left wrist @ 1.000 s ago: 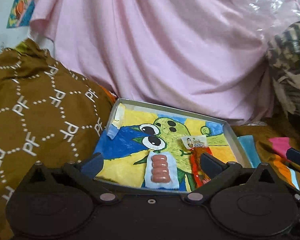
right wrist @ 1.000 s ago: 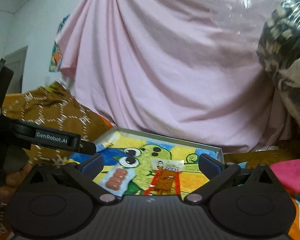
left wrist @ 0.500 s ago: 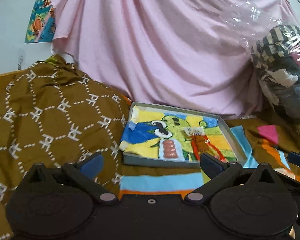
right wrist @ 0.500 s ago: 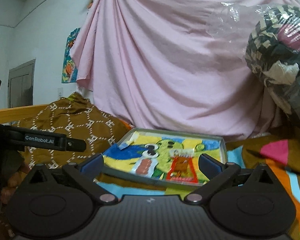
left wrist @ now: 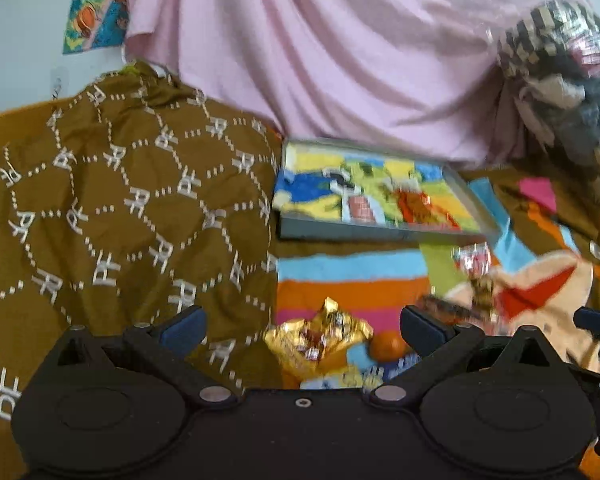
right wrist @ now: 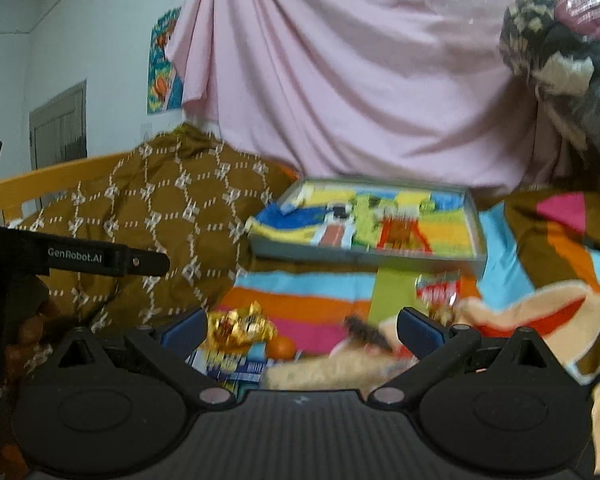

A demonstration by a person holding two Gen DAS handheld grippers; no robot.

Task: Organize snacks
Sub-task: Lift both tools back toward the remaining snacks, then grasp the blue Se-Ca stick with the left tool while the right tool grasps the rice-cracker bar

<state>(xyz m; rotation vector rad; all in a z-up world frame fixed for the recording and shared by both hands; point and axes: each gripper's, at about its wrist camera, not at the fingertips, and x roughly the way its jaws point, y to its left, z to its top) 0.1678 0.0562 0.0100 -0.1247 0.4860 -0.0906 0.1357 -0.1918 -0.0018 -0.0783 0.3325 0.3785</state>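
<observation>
A shallow grey tray lined with a bright cartoon cloth lies on the bed at the back. It holds a pink sausage packet and an orange-red snack packet. Nearer to me a gold foil packet, a small orange ball and a red-and-white wrapped snack lie on the striped blanket. My left gripper is open above the gold packet, holding nothing. My right gripper is open too, empty.
A brown patterned cushion fills the left. A pink sheet hangs behind the tray. A bundle of clothes in plastic sits at the right. The other gripper's black arm reaches in from the left of the right wrist view.
Both grippers have pulled back from the tray toward me. The tray now looks smaller and farther, and loose snacks on the striped blanket have come into view near the fingers.
</observation>
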